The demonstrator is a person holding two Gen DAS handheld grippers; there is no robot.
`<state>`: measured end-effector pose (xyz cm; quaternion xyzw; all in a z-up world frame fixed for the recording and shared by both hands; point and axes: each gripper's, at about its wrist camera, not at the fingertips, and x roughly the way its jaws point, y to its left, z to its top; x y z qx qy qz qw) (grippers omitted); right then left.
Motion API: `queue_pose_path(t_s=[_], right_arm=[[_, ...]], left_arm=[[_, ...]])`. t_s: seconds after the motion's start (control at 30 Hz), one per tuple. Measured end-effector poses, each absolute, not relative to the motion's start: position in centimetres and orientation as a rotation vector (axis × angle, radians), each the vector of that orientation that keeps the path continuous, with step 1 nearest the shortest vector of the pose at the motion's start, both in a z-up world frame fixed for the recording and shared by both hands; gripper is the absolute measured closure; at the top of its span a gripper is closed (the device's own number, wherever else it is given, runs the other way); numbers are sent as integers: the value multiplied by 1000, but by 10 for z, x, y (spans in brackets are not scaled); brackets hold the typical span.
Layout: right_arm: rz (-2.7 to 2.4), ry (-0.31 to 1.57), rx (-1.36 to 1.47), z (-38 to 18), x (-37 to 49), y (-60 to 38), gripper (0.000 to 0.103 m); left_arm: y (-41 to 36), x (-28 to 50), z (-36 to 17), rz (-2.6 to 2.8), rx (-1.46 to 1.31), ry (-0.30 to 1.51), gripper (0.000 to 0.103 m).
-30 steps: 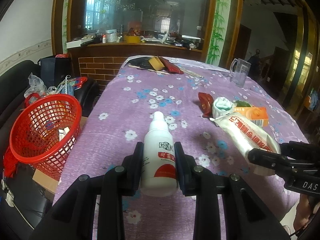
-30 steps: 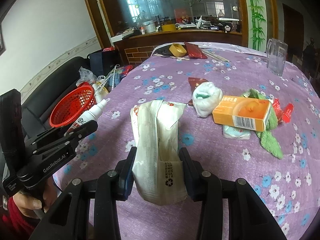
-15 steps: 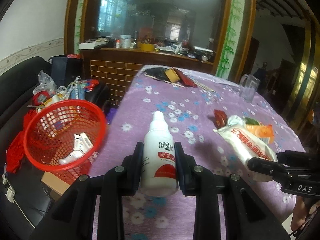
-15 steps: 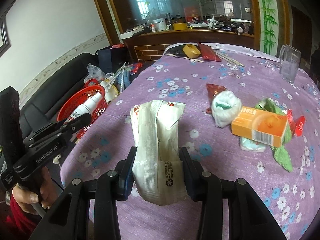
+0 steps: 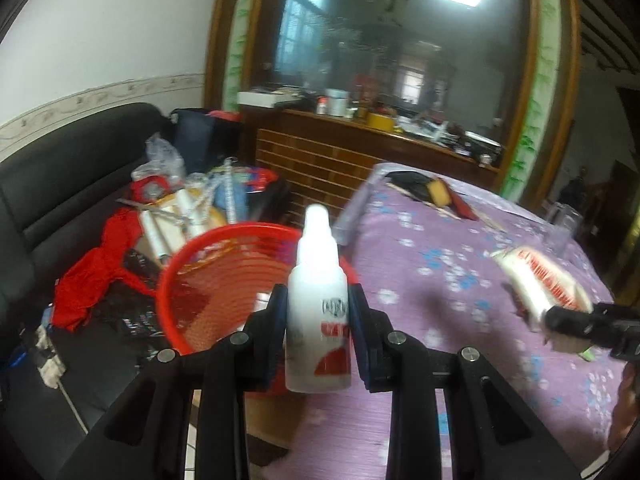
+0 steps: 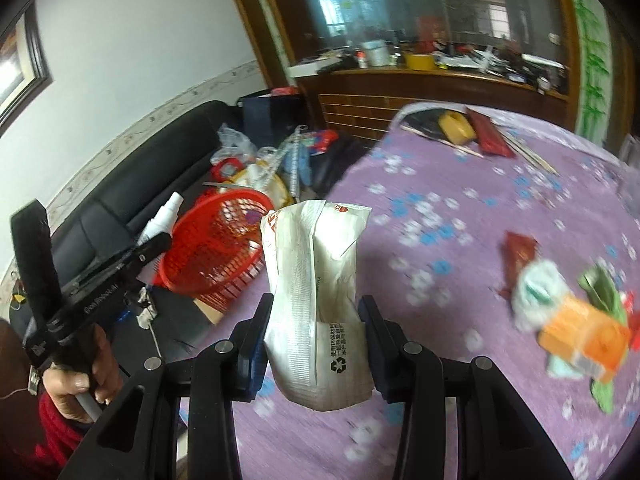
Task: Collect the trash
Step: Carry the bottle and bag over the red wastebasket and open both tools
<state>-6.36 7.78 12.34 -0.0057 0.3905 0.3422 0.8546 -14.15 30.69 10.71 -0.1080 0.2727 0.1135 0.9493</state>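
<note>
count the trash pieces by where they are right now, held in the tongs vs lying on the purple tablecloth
Held in tongs: 2, white bottle and white wrapper bag
Lying on tablecloth: 4, red packet, white wad, orange carton, green scrap
Total: 6

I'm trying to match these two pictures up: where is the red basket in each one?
Left wrist view: the red basket is left of centre, behind the white bottle.
Right wrist view: the basket is left of centre, beside the white packet.
Shared landmark: the purple tablecloth.
</note>
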Motion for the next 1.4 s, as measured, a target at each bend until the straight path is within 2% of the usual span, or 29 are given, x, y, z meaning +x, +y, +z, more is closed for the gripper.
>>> queue_pose_path(t_s=[0.57,0.6,0.63,0.67,0.73,1.03,1.4], right_arm=[[891,914,21,117,-8,230,55],[900,918,31,114,-5,238,54],[908,915,39,113,-2,242,52],[905,908,39,111,2,247,47],[883,898,44,110,5,248,47],[851,862,70,117,-22,178,47],[734,869,122,95,-68,40,47]], left_arm=[[372,-109,74,294,-255,615,73],[373,-108,75,295,-251,615,65],[373,-108,76,297,-251,611,52],[374,-110,77,304,-254,601,48],[375,-114,81,310,-258,584,45],[347,-135,96,267,-262,548,43],[228,-133,101,53,-160,577,40]])
